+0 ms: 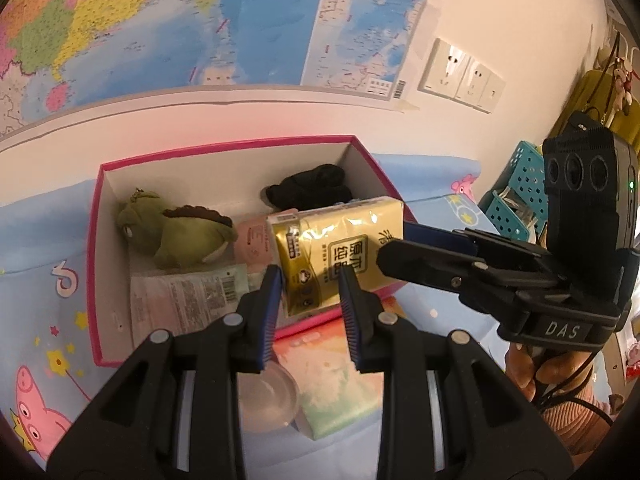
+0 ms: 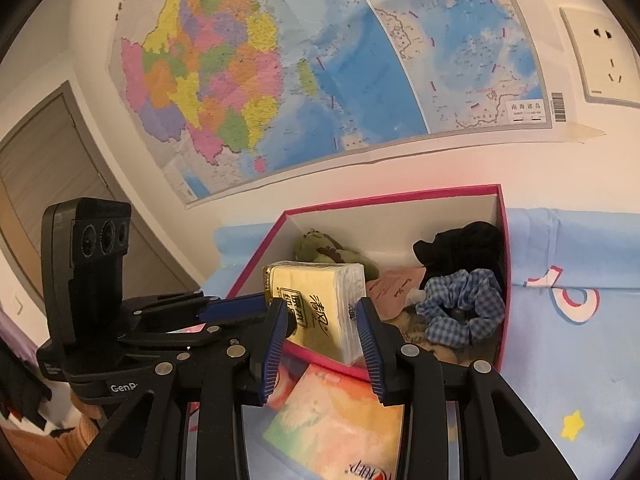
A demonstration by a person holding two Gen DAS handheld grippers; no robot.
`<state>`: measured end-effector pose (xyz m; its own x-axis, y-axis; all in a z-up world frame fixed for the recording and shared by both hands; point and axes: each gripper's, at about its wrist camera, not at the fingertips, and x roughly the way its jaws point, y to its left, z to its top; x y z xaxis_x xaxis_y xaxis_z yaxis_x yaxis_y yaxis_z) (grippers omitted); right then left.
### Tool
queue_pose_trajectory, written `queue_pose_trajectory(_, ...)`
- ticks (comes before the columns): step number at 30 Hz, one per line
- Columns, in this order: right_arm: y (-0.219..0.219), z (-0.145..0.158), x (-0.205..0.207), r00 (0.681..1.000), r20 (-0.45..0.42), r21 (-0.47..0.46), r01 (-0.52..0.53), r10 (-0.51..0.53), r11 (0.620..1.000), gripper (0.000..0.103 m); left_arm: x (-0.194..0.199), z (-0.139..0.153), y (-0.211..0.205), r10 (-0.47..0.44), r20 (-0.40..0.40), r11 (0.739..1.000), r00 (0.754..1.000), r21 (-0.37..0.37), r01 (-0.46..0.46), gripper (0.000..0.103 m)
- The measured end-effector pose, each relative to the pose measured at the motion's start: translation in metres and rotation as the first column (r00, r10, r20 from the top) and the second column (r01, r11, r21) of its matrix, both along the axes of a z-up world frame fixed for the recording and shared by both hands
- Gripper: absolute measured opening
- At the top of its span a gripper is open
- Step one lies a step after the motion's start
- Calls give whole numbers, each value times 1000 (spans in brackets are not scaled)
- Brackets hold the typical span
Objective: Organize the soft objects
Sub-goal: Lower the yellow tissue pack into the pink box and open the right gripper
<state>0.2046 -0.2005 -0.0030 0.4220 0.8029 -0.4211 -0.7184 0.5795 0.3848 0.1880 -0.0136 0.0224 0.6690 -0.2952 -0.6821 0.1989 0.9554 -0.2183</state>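
The left hand-held gripper [image 1: 310,276] pinches the near end of the yellow tissue pack [image 1: 340,240]. The pack's lower corner sits between the blue pads, but the fingers cover part of the contact. The right hand-held gripper [image 2: 322,308] nips the pack's other end, and its own fingers hide the lower edge there.

The pack hangs tilted over the front rim of the pink box [image 1: 94,264], at the box's 4 o'clock corner in the left view. Its broad printed face is turned up toward the camera. In that view it runs from about 7 o'clock up to 1 o'clock; foreshortening makes the long axis hard to judge.

Inside the box, a green plush [image 1: 176,232] lies at 9 o'clock and a black cloth bundle [image 1: 312,188] at 12. A blue checked scrunchie [image 2: 460,308] shows only in the right view. The pack partly covers a pink packet [image 1: 256,240]. A pastel packet [image 2: 340,420] outside the box is cut off by the fingers.
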Motion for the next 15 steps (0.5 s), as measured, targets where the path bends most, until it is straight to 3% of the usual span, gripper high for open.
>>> queue_pose_trajectory(15, 21, -16, 21, 998, -56, -42, 8, -10, 999, 37, 25, -21, 15, 38, -84, 999, 996, -5, -39, 31)
